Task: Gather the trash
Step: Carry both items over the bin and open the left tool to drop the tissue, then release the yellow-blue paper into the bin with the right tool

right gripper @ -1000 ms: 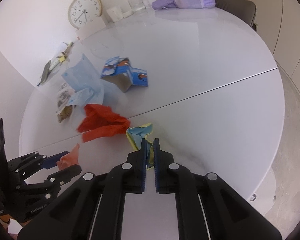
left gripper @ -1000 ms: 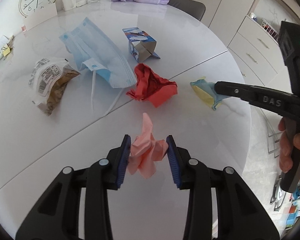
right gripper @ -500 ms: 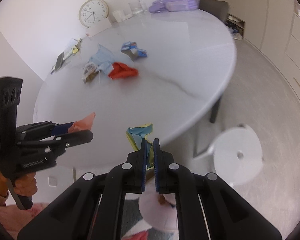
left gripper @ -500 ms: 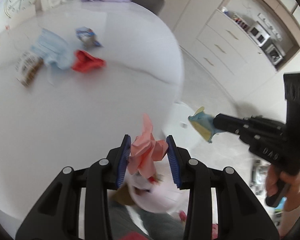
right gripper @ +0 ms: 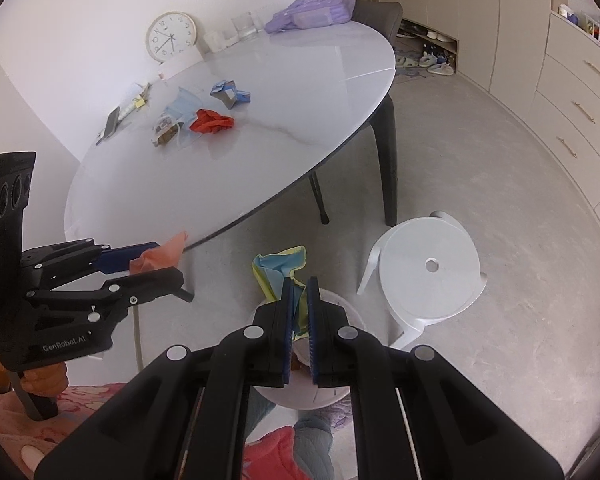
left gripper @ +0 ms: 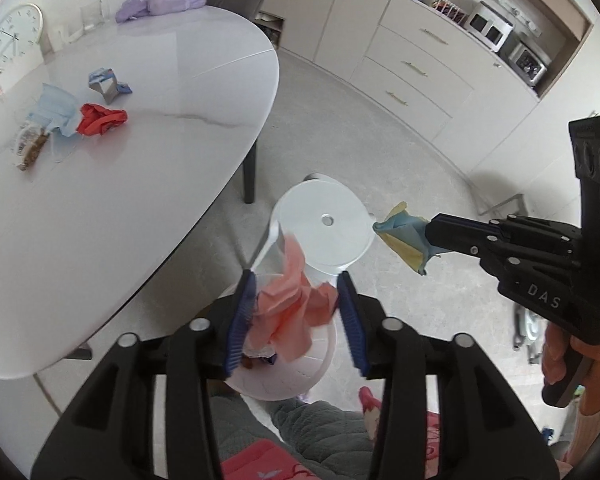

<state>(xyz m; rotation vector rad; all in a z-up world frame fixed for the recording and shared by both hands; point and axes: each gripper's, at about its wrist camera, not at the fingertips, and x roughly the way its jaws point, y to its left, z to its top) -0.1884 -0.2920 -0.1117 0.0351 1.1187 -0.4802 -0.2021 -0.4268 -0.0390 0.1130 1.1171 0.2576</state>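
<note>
1. The letters "DAS" stand in pale print on the black body of the right gripper [left gripper: 428, 236], seen from the left wrist.
2. "GenRobot.AI" is printed on the black body of the left gripper [right gripper: 168, 264], seen from the right wrist.
3. A round wall clock [right gripper: 171, 37] shows numerals, "12" legible at its top.

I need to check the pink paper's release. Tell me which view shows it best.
The left wrist view: the pink paper fills the gap between the opening left tool's jaws, over the white bin. The right wrist view shows only its tip, from the side.
</note>
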